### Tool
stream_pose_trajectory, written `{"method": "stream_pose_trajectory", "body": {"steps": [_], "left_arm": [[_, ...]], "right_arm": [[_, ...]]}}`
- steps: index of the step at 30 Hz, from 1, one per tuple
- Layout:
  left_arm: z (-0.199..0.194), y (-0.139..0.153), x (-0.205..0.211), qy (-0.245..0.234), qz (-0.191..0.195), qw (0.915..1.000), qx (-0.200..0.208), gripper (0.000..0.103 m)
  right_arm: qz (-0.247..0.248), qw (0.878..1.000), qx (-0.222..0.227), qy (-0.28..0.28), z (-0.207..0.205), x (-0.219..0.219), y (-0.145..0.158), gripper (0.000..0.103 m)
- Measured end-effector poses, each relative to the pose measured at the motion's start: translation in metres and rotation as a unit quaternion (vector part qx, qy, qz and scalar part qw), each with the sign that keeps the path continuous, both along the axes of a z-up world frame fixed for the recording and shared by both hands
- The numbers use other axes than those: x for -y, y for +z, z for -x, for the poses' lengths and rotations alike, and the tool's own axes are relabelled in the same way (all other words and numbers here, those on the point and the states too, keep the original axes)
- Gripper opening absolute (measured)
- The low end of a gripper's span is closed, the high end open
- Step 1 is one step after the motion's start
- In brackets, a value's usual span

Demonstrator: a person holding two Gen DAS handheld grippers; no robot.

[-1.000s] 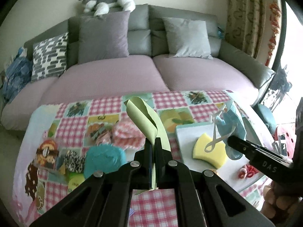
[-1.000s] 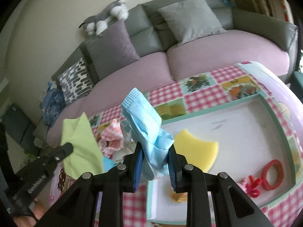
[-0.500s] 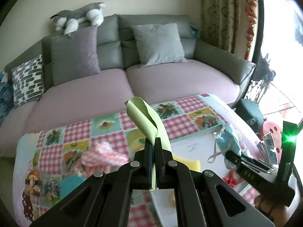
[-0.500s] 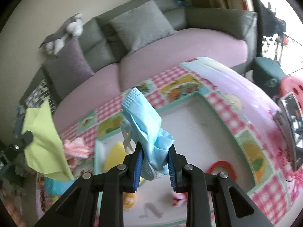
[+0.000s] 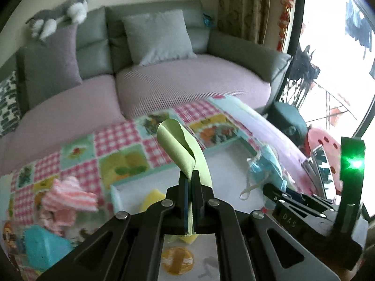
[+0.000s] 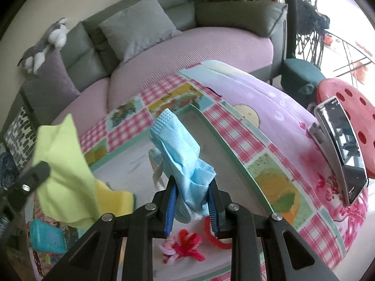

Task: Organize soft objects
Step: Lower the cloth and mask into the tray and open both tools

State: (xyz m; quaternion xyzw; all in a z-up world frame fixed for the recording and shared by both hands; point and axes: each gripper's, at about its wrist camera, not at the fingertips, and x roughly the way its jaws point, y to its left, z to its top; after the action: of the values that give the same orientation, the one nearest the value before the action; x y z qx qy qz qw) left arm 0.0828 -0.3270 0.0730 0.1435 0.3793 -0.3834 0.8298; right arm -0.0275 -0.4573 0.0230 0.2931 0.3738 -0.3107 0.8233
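Soft objects are in both grips at once: the left gripper (image 5: pixel 190 185) pinches a green cloth (image 5: pixel 180 147), its jaws pressed flat on the thin fabric, so the cloth stands up and curls over toward 12 o'clock. The right gripper (image 6: pixel 192 201) clamps a bunched blue face mask (image 6: pixel 180 154) between its blue pads, the wad holding the jaws slightly apart, ear loops dangling at 9 o'clock. Both hang over the white tray (image 6: pixel 236 157), probably so each piece can be dropped inside. In the tray lie a yellow sponge (image 6: pixel 117 199) at 9 o'clock, a red-pink yarn tangle (image 6: pixel 185 245) and a red ring (image 6: pixel 212 236) at 6 o'clock. Outside it, on the checked tablecloth (image 5: pixel 117 140), a pink striped cloth (image 5: pixel 68 194) and a teal object (image 5: pixel 44 248) wait at 8 o'clock, seemingly unsorted.
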Motion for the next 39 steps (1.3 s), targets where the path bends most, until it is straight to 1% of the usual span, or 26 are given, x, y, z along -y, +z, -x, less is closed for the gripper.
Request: {"method": "stream_pose_trajectory", "body": {"steps": [4, 10, 13, 16, 21, 23, 25, 27, 28, 29, 31, 32, 33, 34, 35, 36, 38, 39], "left_arm": [[-0.006, -0.032, 0.015, -0.004, -0.022, 0.9994, -0.025, 0.002], [-0.012, -0.064, 0.023, 0.002, -0.046, 0.9975, -0.053, 0.002], [-0.015, -0.077, 0.024, 0.007, -0.058, 0.9964, -0.061, 0.002], [-0.018, -0.084, 0.02, 0.013, -0.056, 0.9958, -0.07, 0.003], [-0.017, -0.081, 0.018, 0.015, -0.054, 0.9958, -0.073, 0.003], [-0.019, -0.079, 0.016, 0.016, -0.052, 0.9951, -0.083, 0.004], [-0.021, -0.074, 0.011, 0.022, -0.048, 0.9947, -0.088, 0.005], [-0.023, -0.068, 0.007, 0.027, -0.042, 0.9948, -0.089, 0.011], [-0.024, -0.062, 0.003, 0.031, -0.037, 0.9949, -0.089, 0.021], [-0.025, -0.058, -0.001, 0.036, -0.033, 0.9949, -0.088, 0.035], [-0.027, -0.051, -0.007, 0.047, -0.028, 0.995, -0.083, 0.047], [-0.028, -0.048, -0.011, 0.054, -0.028, 0.995, -0.08, 0.048], [-0.03, -0.046, -0.015, 0.06, -0.028, 0.9947, -0.079, 0.05], [-0.033, -0.045, -0.018, 0.068, -0.03, 0.994, -0.08, 0.056], [-0.035, -0.045, -0.021, 0.075, -0.032, 0.9933, -0.082, 0.065], [-0.039, -0.047, -0.026, 0.087, -0.037, 0.9918, -0.085, 0.068], [-0.045, -0.05, -0.033, 0.106, -0.043, 0.9895, -0.088, 0.069], [-0.048, -0.052, -0.036, 0.114, -0.045, 0.9884, -0.09, 0.069]], "right_arm": [[-0.008, 1.0, -0.013, 0.002, -0.004, 0.003, -0.009, 0.026], [-0.012, 1.0, -0.023, 0.013, -0.012, -0.001, -0.016, 0.026], [-0.016, 0.999, -0.028, 0.017, -0.015, -0.001, -0.02, 0.029], [-0.015, 0.999, -0.031, 0.017, -0.017, -0.001, -0.02, 0.029], [-0.01, 0.999, -0.039, 0.02, -0.018, -0.003, -0.019, 0.031], [-0.008, 0.999, -0.039, 0.019, -0.018, -0.004, -0.017, 0.044], [-0.002, 0.999, -0.039, 0.018, -0.017, -0.005, -0.014, 0.05], [0.005, 0.999, -0.038, 0.016, -0.015, -0.006, -0.01, 0.055], [0.007, 0.999, -0.038, 0.014, -0.014, -0.006, -0.008, 0.058], [0.01, 0.999, -0.037, 0.012, -0.013, -0.007, -0.006, 0.059], [0.015, 0.999, -0.037, 0.011, -0.012, -0.008, -0.003, 0.061], [0.017, 0.999, -0.038, 0.011, -0.011, -0.008, -0.001, 0.066], [0.02, 0.999, -0.04, 0.009, -0.011, -0.008, 0.0, 0.068], [0.022, 0.999, -0.042, 0.009, -0.011, -0.009, 0.0, 0.072], [0.023, 0.999, -0.044, 0.01, -0.011, -0.009, 0.001, 0.075], [0.025, 0.999, -0.046, 0.012, -0.011, -0.01, 0.001, 0.076], [0.026, 0.998, -0.049, 0.014, -0.012, -0.011, 0.001, 0.084], [0.026, 0.998, -0.05, 0.016, -0.013, -0.012, 0.001, 0.086]]}}
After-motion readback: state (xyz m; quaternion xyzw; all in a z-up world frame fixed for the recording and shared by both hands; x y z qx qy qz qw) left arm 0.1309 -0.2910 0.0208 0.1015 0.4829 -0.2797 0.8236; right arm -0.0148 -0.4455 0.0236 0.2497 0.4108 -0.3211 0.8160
